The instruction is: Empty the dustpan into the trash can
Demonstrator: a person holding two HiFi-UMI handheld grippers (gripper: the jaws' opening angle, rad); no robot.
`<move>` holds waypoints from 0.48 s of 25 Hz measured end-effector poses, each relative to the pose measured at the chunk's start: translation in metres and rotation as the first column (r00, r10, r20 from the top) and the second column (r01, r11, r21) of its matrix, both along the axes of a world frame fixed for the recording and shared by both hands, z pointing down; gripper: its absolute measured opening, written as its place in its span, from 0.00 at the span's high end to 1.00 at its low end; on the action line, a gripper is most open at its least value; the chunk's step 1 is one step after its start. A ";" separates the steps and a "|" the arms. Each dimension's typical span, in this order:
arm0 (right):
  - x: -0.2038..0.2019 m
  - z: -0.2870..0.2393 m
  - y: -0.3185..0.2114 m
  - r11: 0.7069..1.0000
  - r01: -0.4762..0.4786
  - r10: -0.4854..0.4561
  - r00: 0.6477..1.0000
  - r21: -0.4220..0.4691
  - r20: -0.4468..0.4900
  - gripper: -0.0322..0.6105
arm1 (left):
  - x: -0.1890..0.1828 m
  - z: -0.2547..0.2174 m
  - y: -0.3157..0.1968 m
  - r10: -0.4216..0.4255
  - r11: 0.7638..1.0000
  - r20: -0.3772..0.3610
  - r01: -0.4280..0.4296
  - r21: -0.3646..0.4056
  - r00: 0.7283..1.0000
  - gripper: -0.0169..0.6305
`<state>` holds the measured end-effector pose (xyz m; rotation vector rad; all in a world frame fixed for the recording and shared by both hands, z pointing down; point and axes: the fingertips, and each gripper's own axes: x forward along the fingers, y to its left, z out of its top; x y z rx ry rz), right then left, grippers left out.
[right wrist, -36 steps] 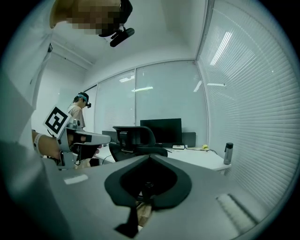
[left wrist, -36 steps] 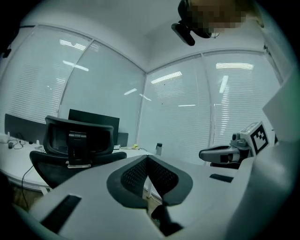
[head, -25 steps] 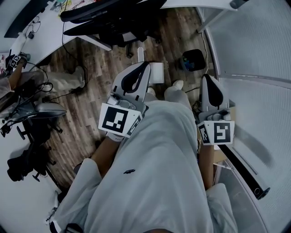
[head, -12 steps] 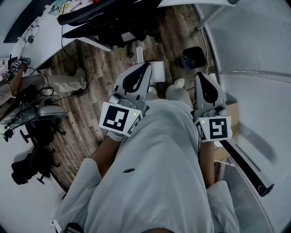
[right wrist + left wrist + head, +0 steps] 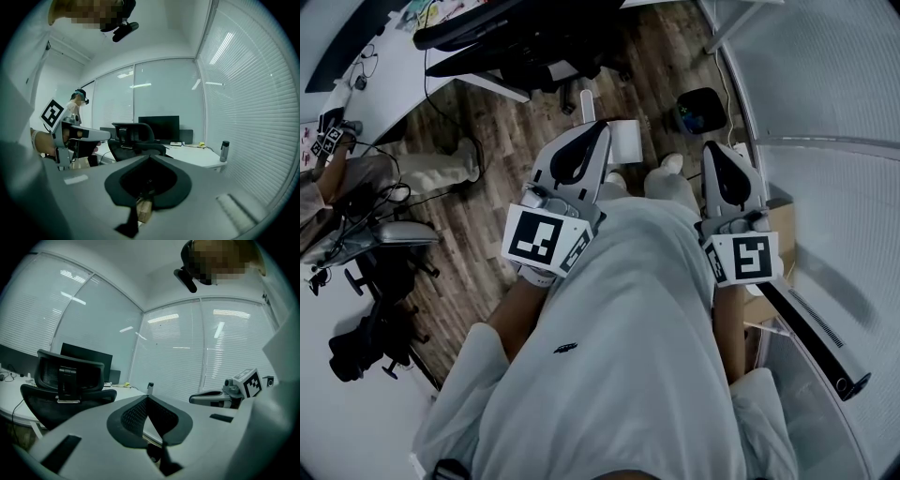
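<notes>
Both tools are closed with nothing between their jaws. The left tool (image 5: 600,131) and the right tool (image 5: 713,150) are held out side by side in front of the person, above the wooden floor (image 5: 487,141). The white dustpan (image 5: 624,145) stands on that floor. In the head view it appears just beside the left tool's tip (its thin handle shows a little beyond the tip), and neither tool touches it. The dark trash can (image 5: 701,112) sits farther ahead by the glass wall, apart from the dustpan and nearer the right tool's tip.
</notes>
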<state>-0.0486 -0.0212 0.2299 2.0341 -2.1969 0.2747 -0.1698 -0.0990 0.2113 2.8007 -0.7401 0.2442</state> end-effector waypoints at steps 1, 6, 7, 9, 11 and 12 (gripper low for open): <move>-0.001 0.000 0.001 1.000 0.000 0.000 1.000 0.001 0.000 0.94 | 0.000 0.000 0.001 0.002 1.000 0.002 -0.002 -0.001 1.000 0.96; -0.001 -0.001 0.002 1.000 -0.004 0.004 1.000 0.004 0.001 0.93 | 0.002 -0.001 0.001 0.003 1.000 0.002 -0.003 0.003 1.000 0.96; -0.001 -0.001 0.002 1.000 -0.004 0.004 1.000 0.003 0.002 0.94 | 0.002 -0.001 0.001 0.002 1.000 0.002 -0.002 0.002 1.000 0.96; -0.001 0.000 0.002 1.000 -0.003 0.003 1.000 -0.002 0.002 0.94 | 0.003 -0.002 0.001 0.003 1.000 0.001 -0.003 -0.003 1.000 0.96; 0.000 0.002 0.002 1.000 -0.003 0.003 1.000 -0.006 0.002 0.94 | 0.005 -0.001 0.001 0.006 1.000 -0.002 -0.006 -0.012 1.000 0.96; 0.001 0.002 0.003 1.000 -0.003 0.003 1.000 -0.009 0.002 0.94 | 0.006 -0.001 0.001 0.008 1.000 -0.004 -0.008 -0.018 1.000 0.96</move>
